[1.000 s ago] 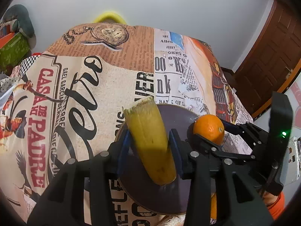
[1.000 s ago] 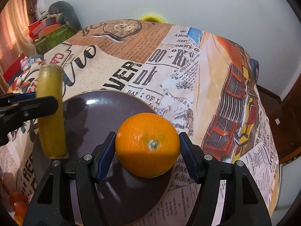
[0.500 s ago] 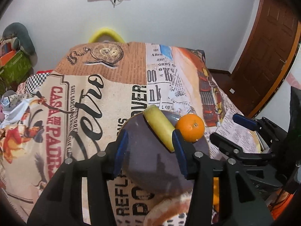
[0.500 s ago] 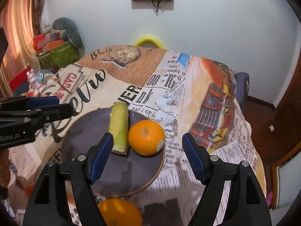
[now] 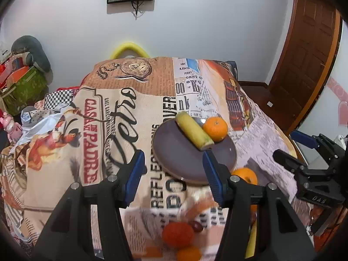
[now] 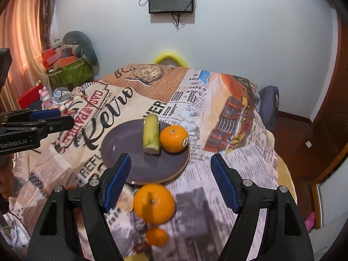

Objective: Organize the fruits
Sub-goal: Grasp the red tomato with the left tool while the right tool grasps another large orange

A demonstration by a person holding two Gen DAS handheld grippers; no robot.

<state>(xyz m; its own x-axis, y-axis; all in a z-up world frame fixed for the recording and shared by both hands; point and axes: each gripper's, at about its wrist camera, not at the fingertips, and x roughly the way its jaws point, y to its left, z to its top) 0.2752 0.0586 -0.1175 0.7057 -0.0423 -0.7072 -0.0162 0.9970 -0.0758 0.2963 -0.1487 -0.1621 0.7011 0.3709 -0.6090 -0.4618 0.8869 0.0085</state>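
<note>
A yellow-green banana piece and an orange lie touching each other on the far side of a dark purple plate. My left gripper hangs above the plate's near left part. Its jaws are opening and nothing is between them. My right gripper is open and empty above the plate's near edge. In each wrist view the other gripper shows at the side, the right gripper and the left gripper.
On the printed tablecloth near the plate's front lie a second orange, a small orange, a red fruit and a yellow banana. Boxes are piled at far left. A wooden door is at right.
Both grippers let go of their fruit and pulled back and up from the plate. The banana piece and the orange now lie on the plate. More fruit has come into view at the table's near edge.
</note>
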